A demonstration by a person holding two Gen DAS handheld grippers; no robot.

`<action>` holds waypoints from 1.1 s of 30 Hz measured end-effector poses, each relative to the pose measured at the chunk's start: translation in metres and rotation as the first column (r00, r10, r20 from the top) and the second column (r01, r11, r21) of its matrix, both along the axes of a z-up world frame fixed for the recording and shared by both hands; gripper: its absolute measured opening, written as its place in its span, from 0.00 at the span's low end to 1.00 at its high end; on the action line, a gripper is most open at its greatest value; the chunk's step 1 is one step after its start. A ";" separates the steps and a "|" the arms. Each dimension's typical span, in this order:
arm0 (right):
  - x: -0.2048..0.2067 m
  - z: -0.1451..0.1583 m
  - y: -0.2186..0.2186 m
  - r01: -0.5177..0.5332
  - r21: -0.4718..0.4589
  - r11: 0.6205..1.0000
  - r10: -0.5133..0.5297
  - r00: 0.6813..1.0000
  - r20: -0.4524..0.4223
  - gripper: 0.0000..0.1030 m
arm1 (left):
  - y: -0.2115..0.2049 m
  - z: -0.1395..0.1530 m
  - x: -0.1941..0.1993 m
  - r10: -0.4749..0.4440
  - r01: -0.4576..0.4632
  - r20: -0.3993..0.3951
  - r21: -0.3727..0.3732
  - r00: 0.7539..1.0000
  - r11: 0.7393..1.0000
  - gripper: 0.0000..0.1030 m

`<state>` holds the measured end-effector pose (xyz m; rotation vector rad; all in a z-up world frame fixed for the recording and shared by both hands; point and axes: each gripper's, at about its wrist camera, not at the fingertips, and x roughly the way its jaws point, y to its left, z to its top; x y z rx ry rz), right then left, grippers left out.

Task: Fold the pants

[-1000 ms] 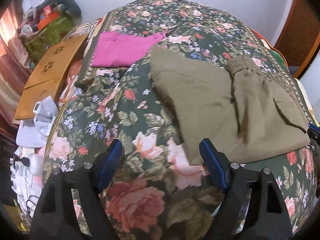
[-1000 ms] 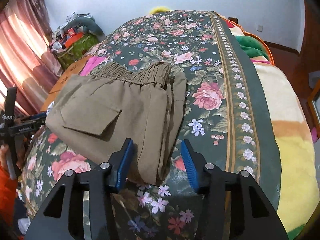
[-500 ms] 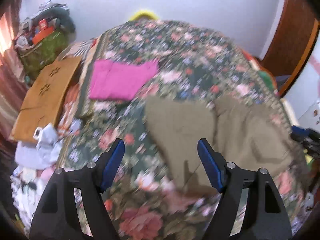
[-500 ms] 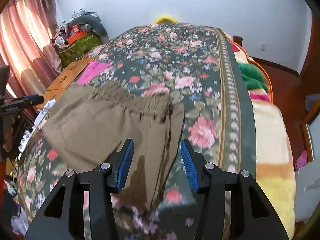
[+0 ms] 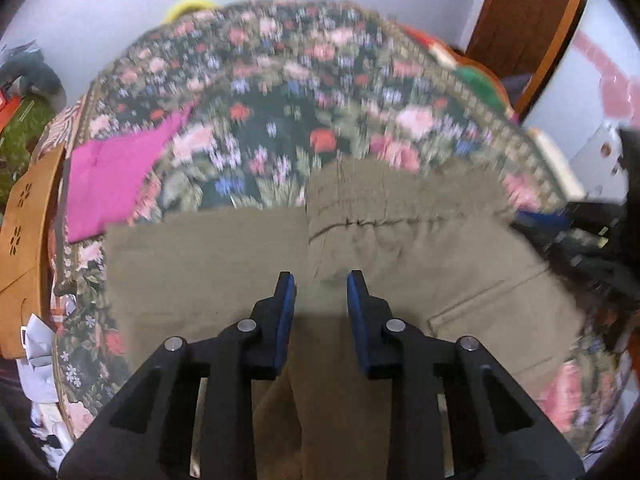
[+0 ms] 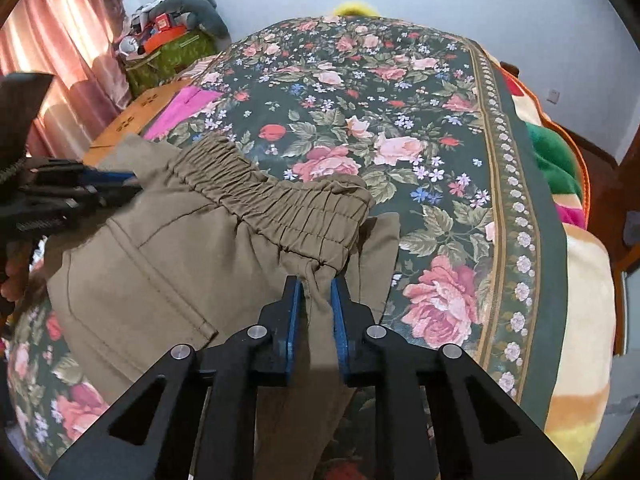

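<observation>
Olive-brown pants (image 5: 224, 264) lie folded on the floral bedspread (image 5: 280, 112). They also show in the right wrist view (image 6: 160, 264), with the elastic waistband (image 6: 272, 196) bunched up. My left gripper (image 5: 321, 280) is shut on the near edge of the pants, with cloth between its blue pads. My right gripper (image 6: 316, 286) is shut on the pants just below the waistband corner. The left gripper shows at the left of the right wrist view (image 6: 116, 180). The right gripper shows blurred at the right edge of the left wrist view (image 5: 544, 218).
A folded pink garment (image 5: 108, 168) lies on the bed to the far left. A wooden board (image 5: 24, 216) lies beside the bed. A green bag with clutter (image 6: 168, 48) stands by the curtain. A striped blanket (image 6: 576, 264) covers the bed's right side.
Both grippers were open and lifted back from the pants. Now both have come down onto the near edge and shut on the cloth.
</observation>
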<state>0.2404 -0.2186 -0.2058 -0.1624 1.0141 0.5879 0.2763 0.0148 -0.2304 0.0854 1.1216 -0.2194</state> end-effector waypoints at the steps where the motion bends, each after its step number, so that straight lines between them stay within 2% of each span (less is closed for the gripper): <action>1: 0.000 -0.001 0.000 -0.005 -0.008 1.000 0.005 1.000 0.001 0.12 | 0.001 -0.005 0.000 0.002 -0.002 -0.002 -0.001 1.000 1.000 0.27; 7: 0.001 -0.004 0.001 -0.013 -0.029 1.000 0.013 1.000 -0.003 0.12 | 0.010 -0.005 0.000 0.028 -0.028 -0.010 -0.035 1.000 0.999 0.28; 10: -0.002 0.003 0.000 -0.005 -0.040 0.999 0.005 1.000 0.007 0.20 | 0.014 0.008 -0.008 0.042 -0.042 0.022 -0.028 0.999 0.999 0.28; 15: -0.013 0.016 -0.009 0.015 -0.034 0.999 -0.014 0.999 0.034 0.53 | 0.038 0.034 -0.022 0.098 -0.094 0.093 -0.045 0.991 0.995 0.29; 17: -0.015 0.019 -0.012 0.024 -0.027 0.999 -0.023 0.999 0.040 0.56 | 0.052 0.040 -0.026 0.130 -0.126 0.107 -0.040 0.986 0.991 0.30; 20: -0.019 0.018 -0.017 0.043 -0.015 0.999 -0.043 0.999 0.029 0.63 | 0.071 0.039 -0.028 0.172 -0.169 0.105 -0.034 0.980 0.985 0.46; 21: -0.019 0.016 -0.019 0.049 -0.016 0.999 -0.049 0.999 0.021 0.63 | 0.077 0.036 -0.030 0.186 -0.184 0.101 -0.028 0.977 0.982 0.49; 24: -0.018 0.006 -0.020 0.056 -0.029 0.998 -0.056 0.998 -0.011 0.63 | 0.094 0.023 -0.031 0.225 -0.223 0.059 -0.029 0.973 0.974 0.49; 28: -0.010 -0.003 -0.029 0.097 0.041 0.994 -0.093 0.992 -0.089 0.64 | 0.107 0.003 -0.029 0.254 -0.255 -0.017 -0.072 0.967 0.964 0.49; 33: 0.003 -0.014 -0.031 0.137 0.101 0.985 -0.119 0.979 -0.165 0.64 | 0.105 -0.008 -0.022 0.248 -0.255 -0.065 -0.141 0.967 0.957 0.52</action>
